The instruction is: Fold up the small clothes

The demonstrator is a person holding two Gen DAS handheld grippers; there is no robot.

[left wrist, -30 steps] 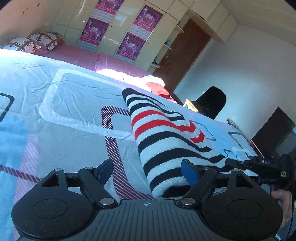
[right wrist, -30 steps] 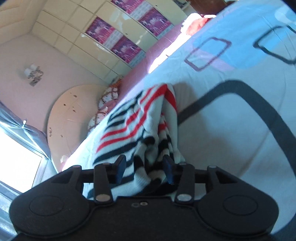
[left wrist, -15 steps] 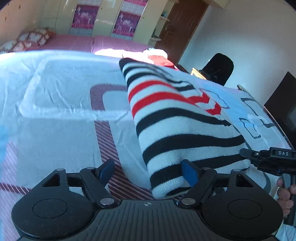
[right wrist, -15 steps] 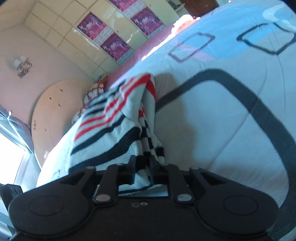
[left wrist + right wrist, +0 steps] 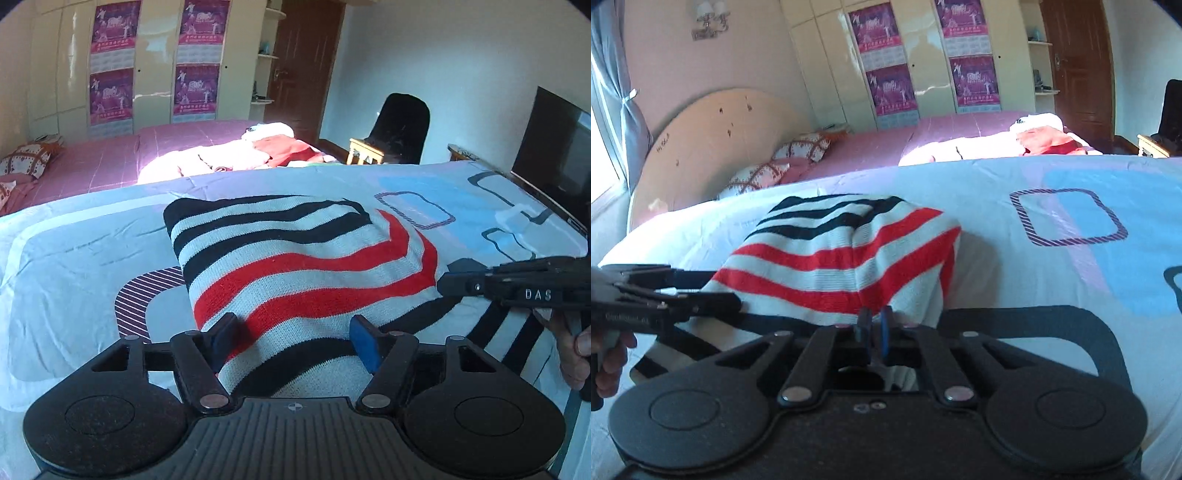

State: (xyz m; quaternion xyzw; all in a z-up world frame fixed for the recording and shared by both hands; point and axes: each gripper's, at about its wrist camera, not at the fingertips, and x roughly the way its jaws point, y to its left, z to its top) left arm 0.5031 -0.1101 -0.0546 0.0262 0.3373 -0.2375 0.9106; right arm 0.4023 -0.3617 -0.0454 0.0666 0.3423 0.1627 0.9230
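In the left wrist view, the left gripper [image 5: 293, 341] is angled down over the near end of the striped sweater [image 5: 295, 266]; its jaws are closing, with the knit between the blue pads [image 5: 364, 341] but not yet pinched. The sweater is spread on the bedspread [image 5: 74, 258], its long axis running away from the camera.

In the right wrist view, the right gripper [image 5: 873, 325] is tilted down, its fingers clamped together on the striped sweater's [image 5: 846, 258] near edge, which is seen bunched upward.
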